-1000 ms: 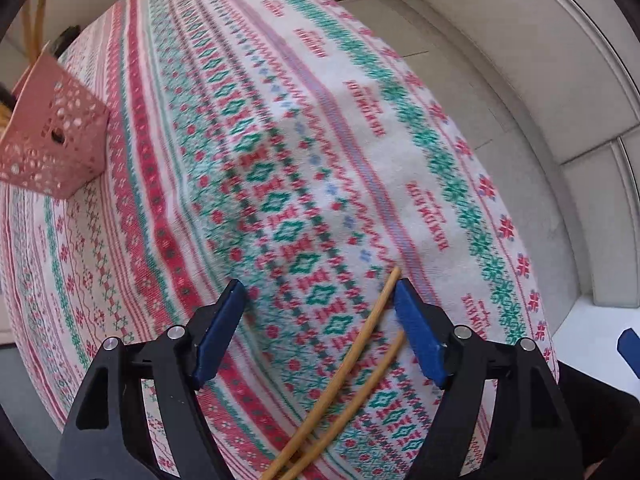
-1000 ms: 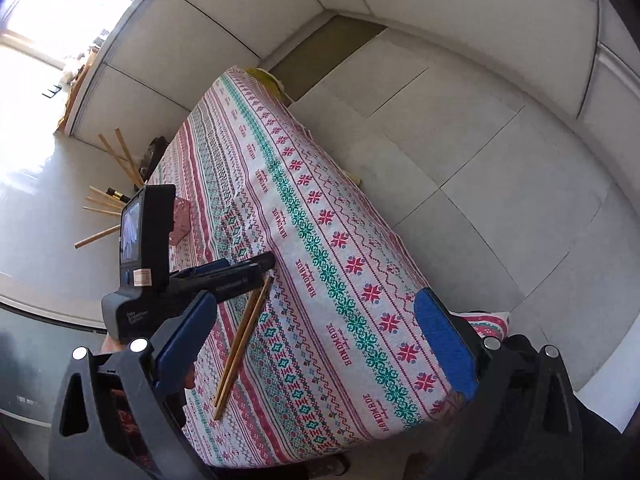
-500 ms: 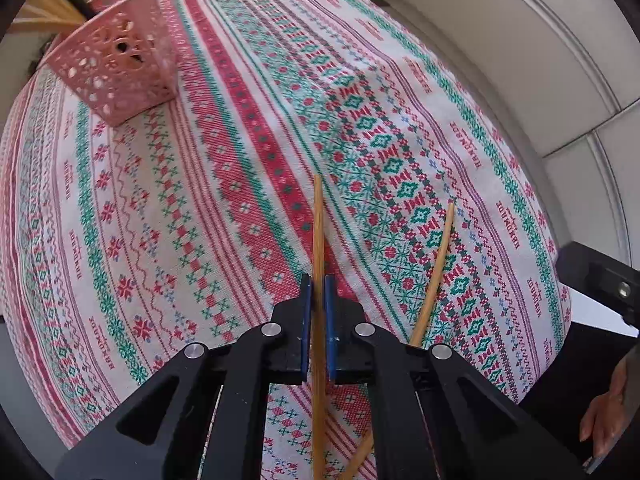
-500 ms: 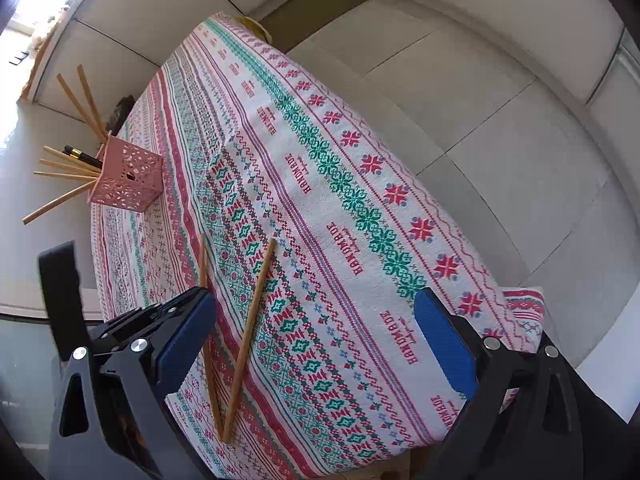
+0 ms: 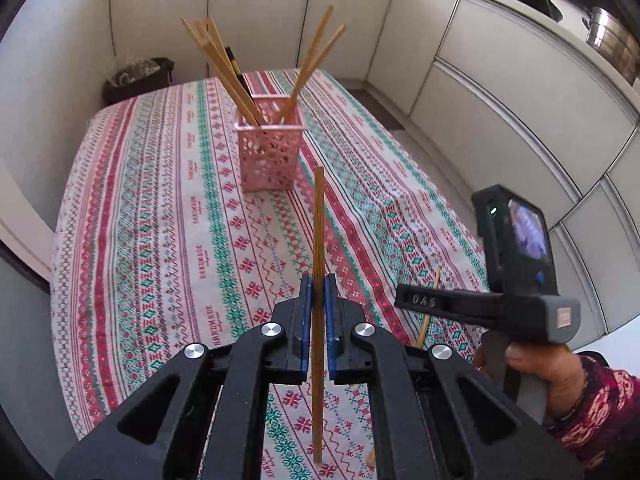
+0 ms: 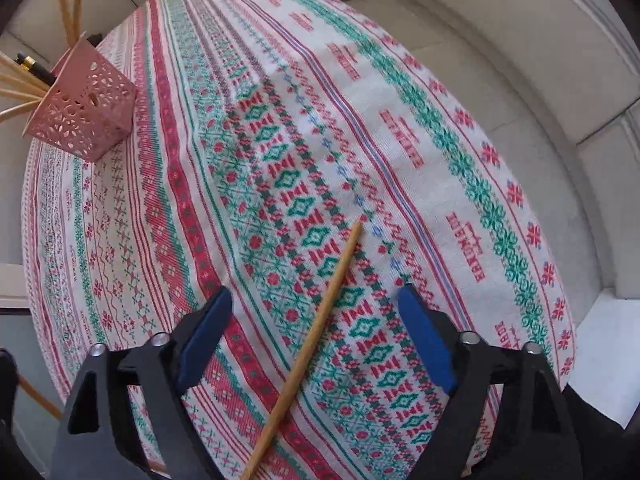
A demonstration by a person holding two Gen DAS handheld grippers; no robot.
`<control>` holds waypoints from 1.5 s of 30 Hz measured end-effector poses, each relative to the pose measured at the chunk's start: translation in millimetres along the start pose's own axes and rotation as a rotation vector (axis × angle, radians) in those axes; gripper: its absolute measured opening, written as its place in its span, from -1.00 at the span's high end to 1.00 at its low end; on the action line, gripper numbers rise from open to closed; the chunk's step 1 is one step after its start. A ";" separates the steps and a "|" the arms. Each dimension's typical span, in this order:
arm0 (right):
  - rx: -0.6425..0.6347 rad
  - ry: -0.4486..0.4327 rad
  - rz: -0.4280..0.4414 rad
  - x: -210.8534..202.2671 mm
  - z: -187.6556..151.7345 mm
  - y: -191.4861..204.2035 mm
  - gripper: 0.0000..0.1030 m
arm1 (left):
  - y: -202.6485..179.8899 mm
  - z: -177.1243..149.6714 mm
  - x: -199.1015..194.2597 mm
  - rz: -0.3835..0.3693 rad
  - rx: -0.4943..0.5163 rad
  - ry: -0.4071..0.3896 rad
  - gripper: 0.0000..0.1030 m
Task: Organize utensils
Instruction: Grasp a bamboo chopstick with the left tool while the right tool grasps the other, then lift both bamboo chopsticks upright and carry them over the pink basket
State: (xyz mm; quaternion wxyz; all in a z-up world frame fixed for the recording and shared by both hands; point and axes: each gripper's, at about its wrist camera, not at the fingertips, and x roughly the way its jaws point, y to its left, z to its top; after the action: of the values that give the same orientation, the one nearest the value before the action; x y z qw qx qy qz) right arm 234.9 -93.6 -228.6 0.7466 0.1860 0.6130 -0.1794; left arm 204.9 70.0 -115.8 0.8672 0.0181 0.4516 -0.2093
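Left tool (image 5: 316, 300) is clamped on one wooden chopstick (image 5: 318, 240), blue pads pinching it near mid-length so it pokes out fwd toward the pink basket (image 5: 269, 148) and trails back under the tool body. Gripping near the middle prob. keeps it balanced and gives a long free end to aim into the basket's open top. The stick is lifted clear of the patterned cloth on the worktop (image 5: 152, 216); the basket sits ahead of it, a bit left, w/ a handful of chopsticks and a dark pen-like thing already leaning out of it at angles. So the sorting is well along.

Right tool (image 6: 314, 340) hangs over the second chopstick (image 6: 320, 320), which lies flat on the cloth, on the near side of the basket and well apart from it. Its jaws stand apart and have just been closing in; the stick runs diagonally btwn the blue pads (image 6: 208, 332) but neither pad touches it yet. Straddling it first, pointing steeply down, lines the pads up either side of a thin stick that would otherwise roll away.

In the left view the person's hand (image 5: 532, 368) grips the right tool's handle, that stick partly hidden behind it.

Judgement: next, left stick goes into the basket tip-first; right needs to close squarely. Risk: diagonal lie could make the stick swivel on pinch.
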 end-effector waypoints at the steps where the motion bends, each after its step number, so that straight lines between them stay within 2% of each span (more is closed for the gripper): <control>1: -0.019 -0.022 -0.007 -2.4 -2.0 4.5 -0.03 | 3.3 1.1 -8.4 0.002 -0.010 -0.028 0.90; 2: -0.042 -0.034 -0.005 -3.9 -3.4 8.2 0.40 | 4.5 2.4 -12.8 0.007 -0.021 -0.055 0.90; 4: -0.052 -0.036 0.039 -5.0 -5.0 7.2 0.78 | 6.9 5.9 -25.5 0.013 -0.039 -0.107 0.90; 7: -0.003 -0.034 0.131 -6.3 -5.7 -5.7 0.83 | 4.3 8.0 -37.3 0.010 -0.042 -0.151 0.90; 9: 0.003 -0.033 0.162 -7.9 -6.5 -15.8 0.85 | 1.8 8.9 -44.9 0.026 -0.037 -0.172 0.90; 15: -0.005 -0.099 0.258 -40.6 -7.9 -26.8 0.87 | -5.3 9.7 -56.7 0.070 -0.027 -0.223 0.90; 22: -0.040 -0.242 0.349 -100.3 -5.6 -45.7 0.89 | -15.4 10.6 -63.0 0.132 0.000 -0.280 0.90; 27: -0.071 -0.384 0.410 -151.6 4.2 -50.5 0.90 | -20.8 18.0 -64.2 0.156 0.003 -0.310 0.90; 30: -0.116 -0.421 0.378 -165.5 6.9 -37.5 0.90 | -26.9 21.4 -62.6 0.182 0.013 -0.324 0.90; 31: -0.135 -0.408 0.333 -164.0 8.1 -35.0 0.88 | -29.1 22.0 -61.7 0.189 0.020 -0.326 0.90; 32: -0.157 -0.373 0.285 -155.6 9.7 -29.5 0.73 | -30.4 22.0 -61.0 0.200 0.025 -0.330 0.90; 33: -0.178 -0.317 0.247 -142.9 12.2 -25.2 0.47 | -31.9 22.0 -60.5 0.213 0.028 -0.336 0.90; 34: -0.163 -0.247 0.226 -123.8 14.9 -23.3 -0.28 | -32.7 22.2 -60.2 0.220 0.031 -0.341 0.90; 35: -0.141 -0.193 0.210 -104.4 16.3 -22.7 -0.65 | -33.6 22.4 -60.1 0.226 0.034 -0.344 0.90; 38: -0.145 -0.039 0.113 -41.1 17.5 -10.0 -0.62 | -31.6 23.5 -59.2 0.225 0.031 -0.341 0.89; 41: -0.130 0.039 0.054 0.2 17.5 1.7 -0.63 | -29.2 23.6 -58.2 0.222 0.023 -0.333 0.89; 43: -0.149 -0.027 0.012 0.5 16.5 15.8 -0.66 | -26.6 23.7 -58.5 0.219 0.018 -0.332 0.89; 45: -0.192 -0.038 -0.043 5.1 13.8 30.8 -0.61 | -24.6 24.6 -58.6 0.218 0.013 -0.328 0.89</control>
State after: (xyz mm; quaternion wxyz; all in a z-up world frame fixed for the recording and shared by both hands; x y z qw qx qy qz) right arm 262.8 -74.0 -229.4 0.7685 0.0969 0.6169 -0.1395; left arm 185.1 62.5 -51.1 0.9466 0.0383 0.2980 -0.1172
